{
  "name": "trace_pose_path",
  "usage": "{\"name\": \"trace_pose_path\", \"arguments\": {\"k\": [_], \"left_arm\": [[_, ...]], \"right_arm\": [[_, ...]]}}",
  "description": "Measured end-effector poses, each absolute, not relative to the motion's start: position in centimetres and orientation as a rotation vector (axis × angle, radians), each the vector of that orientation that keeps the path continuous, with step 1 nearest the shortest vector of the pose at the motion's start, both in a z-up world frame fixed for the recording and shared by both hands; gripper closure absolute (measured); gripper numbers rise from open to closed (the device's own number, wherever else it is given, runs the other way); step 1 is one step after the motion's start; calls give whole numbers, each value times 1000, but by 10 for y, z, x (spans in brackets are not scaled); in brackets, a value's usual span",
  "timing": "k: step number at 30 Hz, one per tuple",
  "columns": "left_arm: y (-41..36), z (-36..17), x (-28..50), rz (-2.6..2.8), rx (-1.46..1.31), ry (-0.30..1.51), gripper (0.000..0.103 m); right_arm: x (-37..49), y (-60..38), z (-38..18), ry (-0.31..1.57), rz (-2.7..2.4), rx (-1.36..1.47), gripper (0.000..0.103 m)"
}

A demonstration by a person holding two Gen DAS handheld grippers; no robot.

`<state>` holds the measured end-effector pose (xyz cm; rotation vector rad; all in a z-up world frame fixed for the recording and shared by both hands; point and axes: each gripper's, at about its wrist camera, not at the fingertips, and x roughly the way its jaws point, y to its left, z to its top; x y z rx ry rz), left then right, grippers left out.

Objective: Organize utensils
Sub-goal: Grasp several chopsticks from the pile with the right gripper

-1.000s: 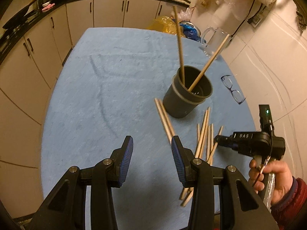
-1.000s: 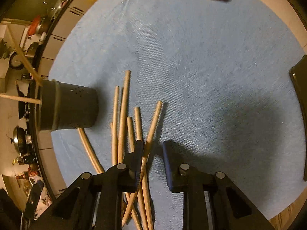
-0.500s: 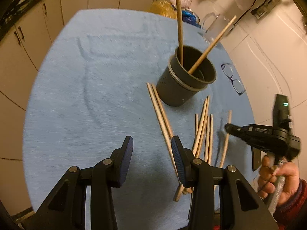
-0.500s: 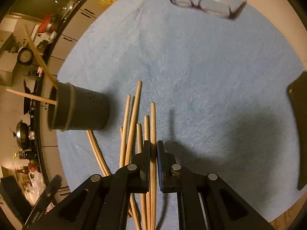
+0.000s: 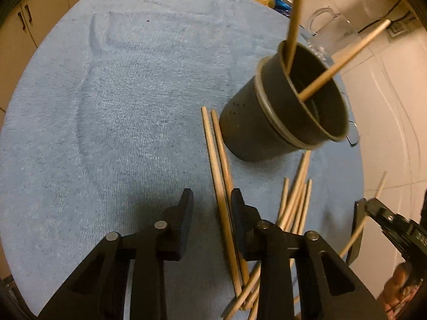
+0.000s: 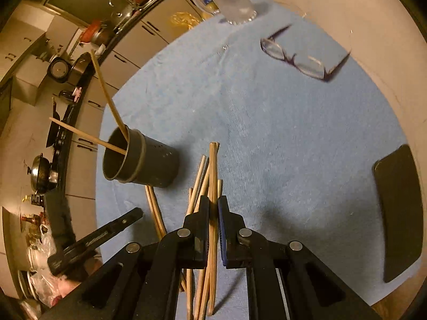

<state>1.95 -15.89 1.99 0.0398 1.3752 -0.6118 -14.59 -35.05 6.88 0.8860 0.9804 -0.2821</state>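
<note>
A dark grey utensil holder (image 5: 267, 122) stands on the blue cloth (image 5: 120, 106) with two wooden chopsticks leaning in it. Beside it lies a pair of chopsticks (image 5: 217, 165), and my left gripper (image 5: 212, 200) hangs low over them. Its jaws are closing, with one stick between them near the right finger and the pads not pressing on it. Several more loose chopsticks (image 5: 296, 197) lie to the right. My right gripper (image 6: 213, 205) is shut on a chopstick (image 6: 213, 160) and holds it above the pile, with the holder (image 6: 154, 162) to its left.
A pair of glasses (image 6: 299, 58) lies at the far side of the cloth and a dark phone (image 6: 400, 208) near its right edge. A glass jug (image 5: 331, 32) stands behind the holder. Kitchen cabinets and a cluttered counter run beyond the table.
My right gripper shut on a chopstick and lifted it off the cloth. My left gripper came down over the pair beside the holder, and its jaws narrowed.
</note>
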Motion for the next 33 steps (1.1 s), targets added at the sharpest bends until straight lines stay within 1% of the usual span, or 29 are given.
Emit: {"name": "trace_pose_path", "arguments": {"k": [10, 15, 17, 20, 28, 30, 33], "left_arm": [[-176, 8, 28, -580, 74, 1378, 78], [-179, 8, 29, -575, 88, 1367, 85], [-175, 7, 29, -565, 93, 1363, 98], [-164, 9, 36, -573, 66, 1382, 101], [-146, 17, 42, -662, -127, 1422, 100], [-146, 18, 44, -671, -150, 1435, 97], [-147, 17, 47, -660, -120, 1438, 96]], "right_arm": [[-148, -359, 69, 977, -275, 886, 96], [-149, -359, 69, 978, -269, 882, 96], [-150, -358, 70, 975, -269, 882, 96], [-150, -356, 70, 974, -269, 883, 96], [-151, -347, 73, 970, -264, 879, 96], [-152, -346, 72, 972, -265, 878, 96], [-153, -346, 72, 973, -265, 880, 96]]}}
